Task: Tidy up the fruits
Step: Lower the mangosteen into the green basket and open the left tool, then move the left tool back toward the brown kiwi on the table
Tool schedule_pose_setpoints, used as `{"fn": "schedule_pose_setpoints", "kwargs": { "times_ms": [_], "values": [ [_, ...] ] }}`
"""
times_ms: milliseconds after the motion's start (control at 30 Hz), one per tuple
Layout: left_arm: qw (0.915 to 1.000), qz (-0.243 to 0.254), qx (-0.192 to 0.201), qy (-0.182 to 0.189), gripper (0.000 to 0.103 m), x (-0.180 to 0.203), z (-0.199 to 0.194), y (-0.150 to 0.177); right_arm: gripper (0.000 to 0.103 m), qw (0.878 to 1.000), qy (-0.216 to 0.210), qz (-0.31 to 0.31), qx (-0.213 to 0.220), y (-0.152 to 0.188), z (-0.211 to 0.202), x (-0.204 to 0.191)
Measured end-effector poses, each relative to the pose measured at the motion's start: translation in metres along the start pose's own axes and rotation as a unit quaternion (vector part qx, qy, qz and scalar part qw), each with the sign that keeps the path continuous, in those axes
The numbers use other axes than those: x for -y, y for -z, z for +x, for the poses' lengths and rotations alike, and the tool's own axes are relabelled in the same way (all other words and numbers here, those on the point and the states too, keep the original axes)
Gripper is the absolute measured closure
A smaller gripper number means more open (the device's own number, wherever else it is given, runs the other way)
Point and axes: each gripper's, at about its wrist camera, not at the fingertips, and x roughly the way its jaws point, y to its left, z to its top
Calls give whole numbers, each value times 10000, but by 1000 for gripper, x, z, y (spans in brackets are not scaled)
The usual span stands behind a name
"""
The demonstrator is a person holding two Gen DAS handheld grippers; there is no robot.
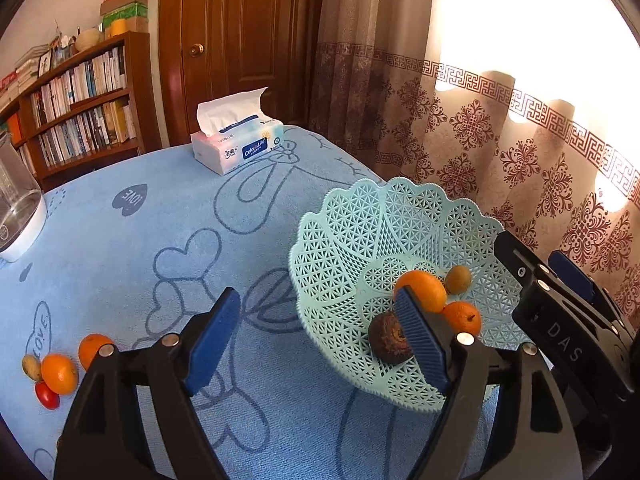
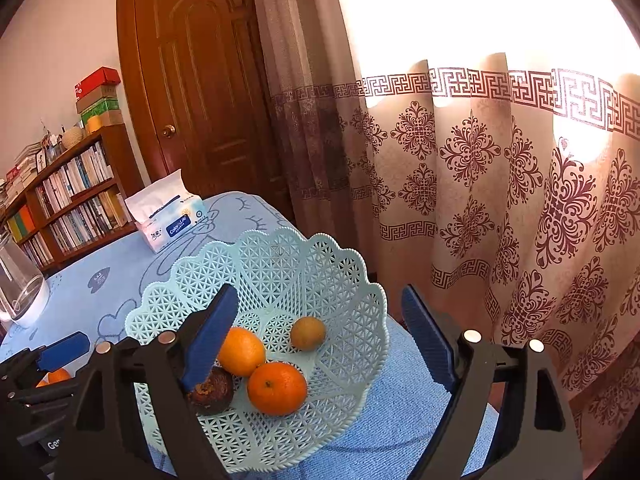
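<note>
My left hand-held gripper (image 1: 316, 336) hovers with its blue-padded jaws spread wide and nothing between them. Its right finger hangs over the near rim of the pale mint-green lattice plastic fruit basket (image 1: 340, 240), which stands on the counter covered in a light blue cloth with drawn hearts (image 1: 120, 248).

In the basket lie a dark brown, rough round fruit (image 1: 386, 338), just behind that finger's pad, two orange tangerines (image 1: 422, 290) touching each other, and a small tan-brown round fruit (image 1: 458, 279) behind them.

Off to the left of the left hand-held gripper, well apart from the basket, a small cluster waits on the cloth: two more orange tangerines (image 1: 59, 373), a small red tomato-like fruit (image 1: 47, 395) and a little tan oval fruit (image 1: 31, 367).

My right hand-held gripper (image 2: 324, 340) also stands apart and empty, held above the basket's near side; its left finger overlaps the dark fruit in the right wrist view, the other finger hanging past the basket's right rim.

A white and blue tissue pack (image 1: 236, 142) sits at the far end of the counter, and a clear glass jug with a white base (image 1: 18, 208) stands at the left edge.
</note>
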Motion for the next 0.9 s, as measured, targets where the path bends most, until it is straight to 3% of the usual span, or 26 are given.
{"fn": "schedule_pose_setpoints", "kwargs": {
  "times_ms": [300, 900],
  "values": [
    [9981, 218, 409, -406, 10, -2, -15, 0, 18, 10000, -74, 32, 52, 0, -2, 0],
    [9943, 252, 660, -800, 9, -16, -35, 4, 18, 9997, -171, 49, 179, 0, -7, -3]
  ]
}}
